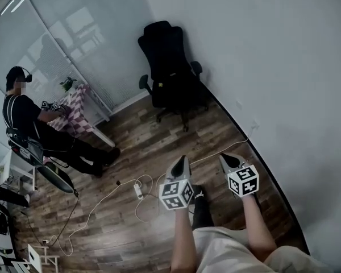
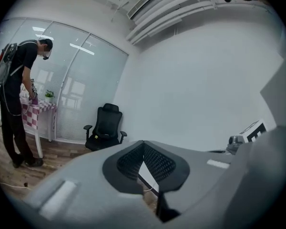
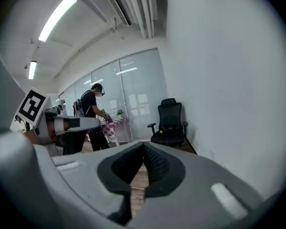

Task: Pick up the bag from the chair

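The head view looks steeply down onto the wooden floor [image 1: 131, 152], with the black office chair [image 1: 169, 67] far off at upper centre against the white wall [image 1: 261, 50]. Each gripper view looks nearly level over its own jaws across the room. All three share that distant chair and, at left, the person [image 1: 28, 118] at the checkered table [image 1: 74, 110].

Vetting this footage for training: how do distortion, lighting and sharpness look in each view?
Head view: strong fisheye bends the wall; the black chair is a dark, detail-poor mass. Left gripper view: dark round vignette, near claw soft. Right gripper view: same vignette, ceiling light strip blown out.
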Demonstrator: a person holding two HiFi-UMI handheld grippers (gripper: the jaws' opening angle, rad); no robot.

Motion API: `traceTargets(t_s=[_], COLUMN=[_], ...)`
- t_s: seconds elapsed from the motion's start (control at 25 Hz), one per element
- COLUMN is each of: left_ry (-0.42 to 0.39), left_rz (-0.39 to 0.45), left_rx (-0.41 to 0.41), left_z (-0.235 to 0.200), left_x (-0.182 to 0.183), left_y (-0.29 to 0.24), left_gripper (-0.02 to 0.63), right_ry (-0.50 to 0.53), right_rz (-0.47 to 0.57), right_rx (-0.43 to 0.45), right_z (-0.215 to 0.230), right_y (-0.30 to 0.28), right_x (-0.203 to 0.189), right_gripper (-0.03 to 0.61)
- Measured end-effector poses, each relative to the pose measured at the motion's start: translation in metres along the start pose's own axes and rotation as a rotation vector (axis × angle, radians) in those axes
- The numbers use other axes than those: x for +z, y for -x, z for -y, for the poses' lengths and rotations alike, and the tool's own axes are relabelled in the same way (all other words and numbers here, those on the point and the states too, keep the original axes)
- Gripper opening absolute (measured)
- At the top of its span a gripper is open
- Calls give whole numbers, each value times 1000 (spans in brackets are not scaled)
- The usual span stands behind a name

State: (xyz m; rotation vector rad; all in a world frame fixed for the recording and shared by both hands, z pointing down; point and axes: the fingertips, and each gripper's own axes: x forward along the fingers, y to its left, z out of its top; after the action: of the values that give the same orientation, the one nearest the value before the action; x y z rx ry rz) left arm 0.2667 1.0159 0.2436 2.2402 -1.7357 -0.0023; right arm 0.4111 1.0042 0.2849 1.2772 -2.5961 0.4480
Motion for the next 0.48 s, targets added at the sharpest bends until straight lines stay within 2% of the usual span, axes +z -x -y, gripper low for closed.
traceTargets(t_s=[0.32,0.48], left_ry=[17,36], left_rz=[25,9], left_rx=[115,149], left_z=[-131,-190], left_x=[81,110], left_y=[-110,-148], left_gripper=[6,6], right_ry=[-62,-93], right_rz=[19,37], right_rx=[-71,-40], right_z=[70,78], right_y=[-140,-203], right_x=[100,140], right_gripper=[0,0])
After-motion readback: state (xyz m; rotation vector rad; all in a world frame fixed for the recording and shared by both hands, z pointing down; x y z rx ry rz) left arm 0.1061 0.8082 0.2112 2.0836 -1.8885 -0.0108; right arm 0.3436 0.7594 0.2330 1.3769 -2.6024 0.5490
